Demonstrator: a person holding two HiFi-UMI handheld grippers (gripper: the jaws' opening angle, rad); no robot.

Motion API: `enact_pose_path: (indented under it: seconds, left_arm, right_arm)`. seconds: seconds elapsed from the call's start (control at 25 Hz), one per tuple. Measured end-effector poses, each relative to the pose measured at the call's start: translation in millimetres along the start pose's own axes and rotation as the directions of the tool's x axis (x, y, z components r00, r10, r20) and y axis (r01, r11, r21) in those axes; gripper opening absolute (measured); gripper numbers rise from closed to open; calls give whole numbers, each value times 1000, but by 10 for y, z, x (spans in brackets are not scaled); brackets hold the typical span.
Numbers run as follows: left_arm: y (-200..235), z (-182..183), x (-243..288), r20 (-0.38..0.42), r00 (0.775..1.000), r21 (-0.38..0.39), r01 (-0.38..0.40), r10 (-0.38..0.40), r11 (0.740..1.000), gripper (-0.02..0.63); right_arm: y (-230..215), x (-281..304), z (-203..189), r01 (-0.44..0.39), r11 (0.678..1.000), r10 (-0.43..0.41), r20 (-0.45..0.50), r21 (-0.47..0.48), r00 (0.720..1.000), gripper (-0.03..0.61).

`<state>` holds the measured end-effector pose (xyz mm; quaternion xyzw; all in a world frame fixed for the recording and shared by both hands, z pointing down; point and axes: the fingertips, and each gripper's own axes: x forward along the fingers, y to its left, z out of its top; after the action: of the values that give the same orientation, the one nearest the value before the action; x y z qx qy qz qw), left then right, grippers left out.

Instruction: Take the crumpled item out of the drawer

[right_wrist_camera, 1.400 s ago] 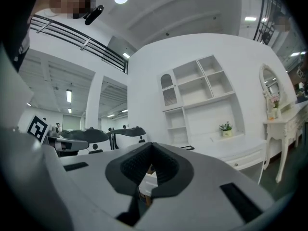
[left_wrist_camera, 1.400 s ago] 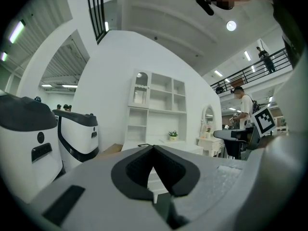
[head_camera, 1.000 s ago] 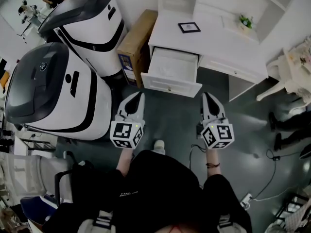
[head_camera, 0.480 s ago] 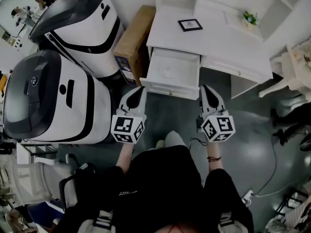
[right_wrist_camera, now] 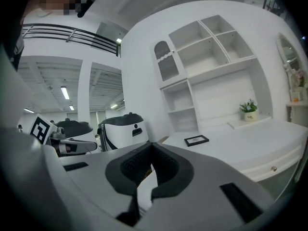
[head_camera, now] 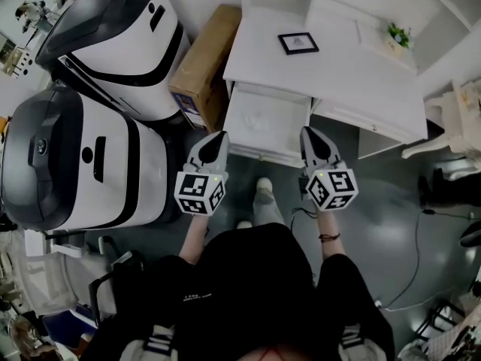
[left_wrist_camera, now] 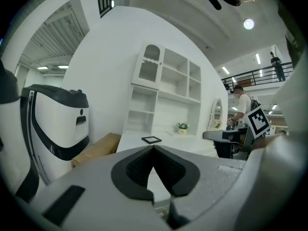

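Note:
The white desk's drawer (head_camera: 260,153) stands pulled out, seen from above in the head view. A pale crumpled item (head_camera: 256,119) lies inside it, hard to make out against the white bottom. My left gripper (head_camera: 219,137) is shut and empty, its tips just at the drawer's front left corner. My right gripper (head_camera: 308,133) is shut and empty too, by the drawer's front right corner. In the left gripper view the closed jaws (left_wrist_camera: 154,151) point over the desk top. The right gripper view shows closed jaws (right_wrist_camera: 151,154) aimed at the desk and shelves.
Two big white-and-black machines (head_camera: 83,164) (head_camera: 120,36) fill the left side. A cardboard box (head_camera: 203,62) leans between them and the desk. A picture frame (head_camera: 298,43) and small plant (head_camera: 398,34) sit on the desk top. A white chair (head_camera: 455,119) and floor cables (head_camera: 421,224) lie to the right.
The person has stepped toward the desk, and both grippers have come forward to the drawer's front edge. Both stay shut.

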<state>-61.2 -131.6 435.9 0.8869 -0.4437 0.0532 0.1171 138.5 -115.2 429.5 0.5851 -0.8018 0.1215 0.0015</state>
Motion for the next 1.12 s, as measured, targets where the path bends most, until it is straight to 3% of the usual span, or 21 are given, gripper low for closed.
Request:
enact_pose_path:
  seconds: [0.48, 0.8, 1.12]
  left_arm:
    - [217, -283, 987, -138, 989, -99, -65, 51, 993, -3]
    - [443, -724, 1472, -251, 966, -163, -103, 59, 981, -3]
    - [626, -1138, 1750, -362, 932, -236, -105, 12, 966, -3]
  right_arm:
    - [-482, 996, -298, -131, 990, 138, -174, 52, 975, -9]
    - [-542, 1519, -850, -217, 969, 243, -330, 115, 912, -9]
    - [-616, 1942, -1577, -195, 958, 274, -478, 209, 835, -9]
